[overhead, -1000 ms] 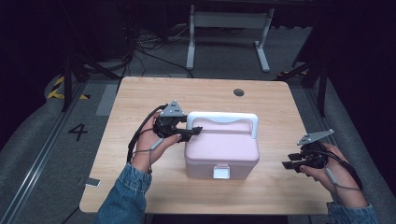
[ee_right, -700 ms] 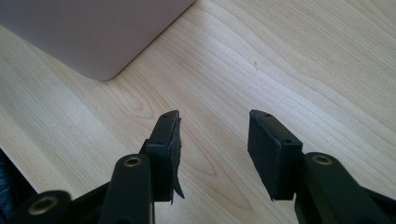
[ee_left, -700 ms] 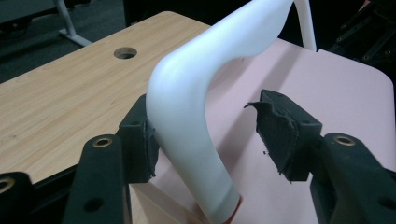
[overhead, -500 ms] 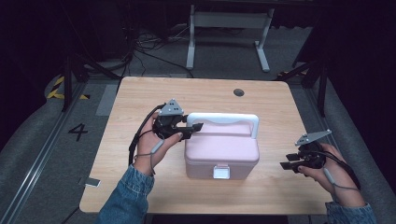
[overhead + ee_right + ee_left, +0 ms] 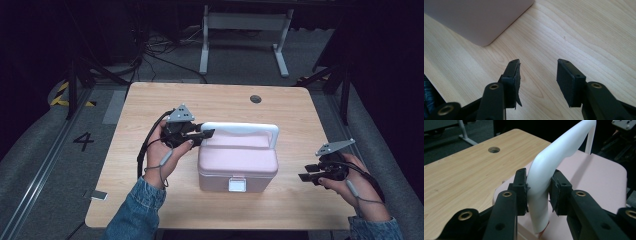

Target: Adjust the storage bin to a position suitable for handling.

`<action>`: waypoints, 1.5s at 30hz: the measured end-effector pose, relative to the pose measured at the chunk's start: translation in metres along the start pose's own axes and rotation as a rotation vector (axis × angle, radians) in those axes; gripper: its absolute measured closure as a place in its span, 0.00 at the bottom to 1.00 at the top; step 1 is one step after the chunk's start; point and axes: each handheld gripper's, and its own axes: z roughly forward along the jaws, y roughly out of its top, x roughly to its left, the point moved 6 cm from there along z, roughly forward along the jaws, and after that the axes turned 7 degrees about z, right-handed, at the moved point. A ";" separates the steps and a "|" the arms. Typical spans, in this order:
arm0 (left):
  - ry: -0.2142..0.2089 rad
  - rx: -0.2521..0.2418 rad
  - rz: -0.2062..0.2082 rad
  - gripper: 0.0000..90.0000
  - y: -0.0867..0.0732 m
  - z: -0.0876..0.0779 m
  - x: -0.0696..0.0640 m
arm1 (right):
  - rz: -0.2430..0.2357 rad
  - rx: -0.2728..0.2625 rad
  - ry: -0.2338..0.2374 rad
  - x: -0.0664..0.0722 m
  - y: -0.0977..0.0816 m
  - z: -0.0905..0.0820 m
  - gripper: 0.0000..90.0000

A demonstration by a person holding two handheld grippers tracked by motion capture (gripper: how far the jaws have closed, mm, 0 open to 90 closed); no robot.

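A pink box [image 5: 237, 162] with a white carry handle [image 5: 240, 128] stands in the middle of the wooden table [image 5: 150, 100]. My left gripper [image 5: 207, 134] reaches in from the left and is shut on the handle's left bend. In the left gripper view both pads [image 5: 521, 187] press the white handle [image 5: 554, 160]; the jaws have just been closing with the handle between them. My right gripper [image 5: 306, 172] hovers low to the right of the box, open, with nothing between its fingertips [image 5: 511, 75]. A corner of the pink box [image 5: 479, 17] lies ahead of it.
A white latch [image 5: 237, 185] sits on the box's front. The table has a round cable hole [image 5: 255, 98] at its far side. A white metal stand [image 5: 245, 35] and cables lie on the floor behind. A small tag [image 5: 98, 195] sits at the table's left front edge.
The left gripper's jaws have closed onto the handle's left end after a small shift toward it. The right hand and the box have stayed put.
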 end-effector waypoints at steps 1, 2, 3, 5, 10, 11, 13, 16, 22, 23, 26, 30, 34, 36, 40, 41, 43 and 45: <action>0.003 -0.004 -0.004 0.78 0.001 -0.001 0.000 | -0.011 -0.015 -0.005 0.000 0.001 -0.001 0.61; 0.002 -0.011 0.001 0.78 0.002 -0.001 0.000 | -0.014 -0.032 -0.004 0.001 0.003 -0.003 0.62; 0.005 -0.007 0.001 0.78 0.003 -0.002 -0.001 | -0.013 -0.045 -0.001 0.002 0.005 -0.004 0.62; 0.007 -0.013 0.016 0.78 0.006 -0.003 0.000 | -0.013 -0.066 0.003 0.004 0.007 -0.007 0.62; 0.011 -0.040 0.020 0.77 0.012 -0.005 0.002 | -0.016 -0.083 0.002 0.006 0.009 -0.008 0.62; 0.009 -0.045 0.017 0.77 0.013 -0.005 0.003 | -0.015 -0.084 0.001 0.006 0.009 -0.008 0.62; 0.006 -0.059 0.010 0.77 0.016 -0.004 0.007 | -0.016 -0.086 -0.001 0.006 0.010 -0.008 0.62; 0.005 -0.074 0.003 0.77 0.017 -0.003 0.010 | -0.014 -0.090 -0.002 0.006 0.010 -0.008 0.62; 0.025 -0.108 0.009 0.78 0.020 -0.003 0.020 | -0.006 -0.111 -0.006 0.005 0.010 -0.009 0.63; 0.028 -0.117 0.005 0.78 0.021 -0.004 0.022 | -0.004 -0.116 -0.009 0.005 0.010 -0.009 0.63; 0.035 -0.133 -0.002 0.78 0.023 -0.004 0.026 | -0.001 -0.124 -0.016 0.004 0.008 -0.011 0.63; 0.036 -0.151 -0.005 0.77 0.026 0.000 0.031 | 0.009 -0.176 -0.024 0.005 0.007 -0.017 0.64; 0.038 -0.169 -0.009 0.77 0.027 0.002 0.035 | 0.021 -0.221 0.010 0.008 0.008 -0.021 0.64; 0.040 -0.178 -0.008 0.76 0.027 0.003 0.037 | 0.017 -0.275 0.056 0.014 0.011 -0.025 0.65; 0.041 -0.180 -0.020 0.75 0.026 0.006 0.038 | -0.013 -0.339 0.101 0.024 0.019 -0.029 0.66; 0.041 -0.182 -0.022 0.75 0.026 0.007 0.038 | -0.026 -0.361 0.122 0.028 0.022 -0.030 0.67; 0.043 -0.184 -0.027 0.74 0.025 0.007 0.038 | -0.048 -0.394 0.147 0.034 0.027 -0.030 0.67; 0.045 -0.187 -0.028 0.74 0.025 0.008 0.038 | -0.066 -0.436 0.185 0.039 0.032 -0.029 0.67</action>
